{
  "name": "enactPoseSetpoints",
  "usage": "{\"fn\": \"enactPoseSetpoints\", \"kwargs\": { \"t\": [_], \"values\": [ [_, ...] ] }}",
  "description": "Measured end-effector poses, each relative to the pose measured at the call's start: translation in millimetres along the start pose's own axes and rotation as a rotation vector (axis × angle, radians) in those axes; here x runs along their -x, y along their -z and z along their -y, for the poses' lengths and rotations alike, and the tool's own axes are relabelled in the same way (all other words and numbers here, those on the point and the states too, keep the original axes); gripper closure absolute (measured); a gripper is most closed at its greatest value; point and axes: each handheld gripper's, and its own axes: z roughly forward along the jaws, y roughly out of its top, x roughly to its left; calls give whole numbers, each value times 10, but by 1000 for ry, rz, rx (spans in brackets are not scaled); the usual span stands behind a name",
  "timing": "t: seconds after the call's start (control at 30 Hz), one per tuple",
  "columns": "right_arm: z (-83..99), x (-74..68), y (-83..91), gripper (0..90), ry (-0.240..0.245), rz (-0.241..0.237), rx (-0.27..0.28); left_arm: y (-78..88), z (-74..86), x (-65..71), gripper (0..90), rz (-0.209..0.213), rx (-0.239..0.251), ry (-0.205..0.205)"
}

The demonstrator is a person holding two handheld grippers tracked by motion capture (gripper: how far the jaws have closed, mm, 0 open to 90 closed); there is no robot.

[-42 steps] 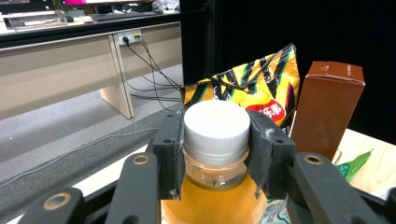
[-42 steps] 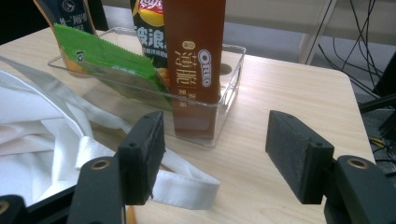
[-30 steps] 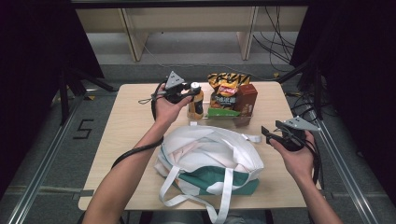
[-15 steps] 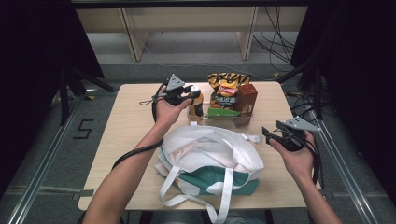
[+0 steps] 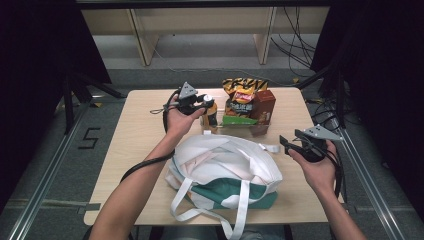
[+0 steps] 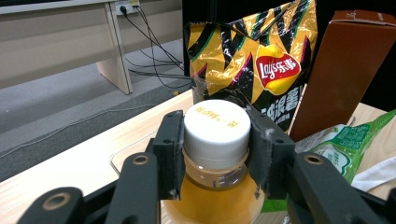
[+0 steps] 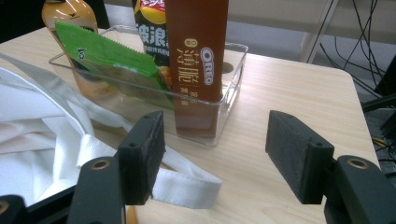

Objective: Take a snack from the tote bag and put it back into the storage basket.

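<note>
While the left tongs (image 6: 215,154) clamp the upright bottle's (image 6: 212,196) cap, the empty, wide-open right tongs (image 7: 224,154) hover beside the bag (image 5: 225,165).

In the left gripper view the bottle (image 6: 215,186) runs off the bottom edge, and the pads cover the sides of its white cap (image 6: 215,131). The chip bag (image 6: 254,60) hides the near edge of the brown box (image 6: 341,70), whose top and right side are cropped. From above, the left hand-held gripper (image 5: 200,102) covers most of the bottle, and the print on the packets is too small to read. The tote bag (image 5: 225,167) hides the counter (image 5: 140,135) beneath it.
</note>
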Motion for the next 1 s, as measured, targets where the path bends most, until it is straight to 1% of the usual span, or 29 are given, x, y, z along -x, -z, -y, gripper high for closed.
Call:
{"fn": "enactPoseSetpoints", "kwargs": {
  "t": [0.23,0.3,0.33,0.47,0.5,0.57,0.6,0.67,0.7,0.73,0.77,0.8,0.87,0.93,0.97,1.0],
  "values": [
    [0,-4,-4,380,-2,-3,5,-10,24,-12,588,-1,-15,4],
    [0,2,-2,380,9,5,4,-13,29,-12,588,-1,-13,10],
    [4,-2,-11,380,6,7,15,-13,26,-11,588,-2,-15,10],
    [2,-1,-14,380,4,2,14,-18,21,-7,588,-4,-18,11],
    [-1,1,-3,380,9,5,2,-20,22,-5,587,-4,-19,9],
    [3,-2,-10,380,7,7,13,-25,19,4,586,-4,-19,6],
    [6,1,-22,380,4,-3,22,-22,16,7,585,-8,-24,2],
    [7,-1,-22,380,2,-4,20,-24,12,10,582,-8,-27,-2],
    [7,-3,-22,380,3,-4,20,-24,7,15,574,-11,-26,2],
    [3,-14,-14,380,-13,-10,11,-21,-3,18,556,-13,-26,5],
    [3,-12,-8,380,-2,3,9,-14,-15,18,543,-16,-27,6],
    [1,-6,-8,380,5,4,13,-6,-27,21,522,-20,-27,4],
    [-2,-6,-6,380,3,2,14,15,-51,31,487,-20,-28,-7],
    [1,-7,-11,380,3,2,17,38,-67,43,447,-23,-31,-9],
    [0,-8,-6,380,4,5,12,48,-70,49,428,-21,-33,-3],
    [2,-15,-8,380,-4,2,8,61,-72,54,416,-20,-38,-2]
  ]
}}
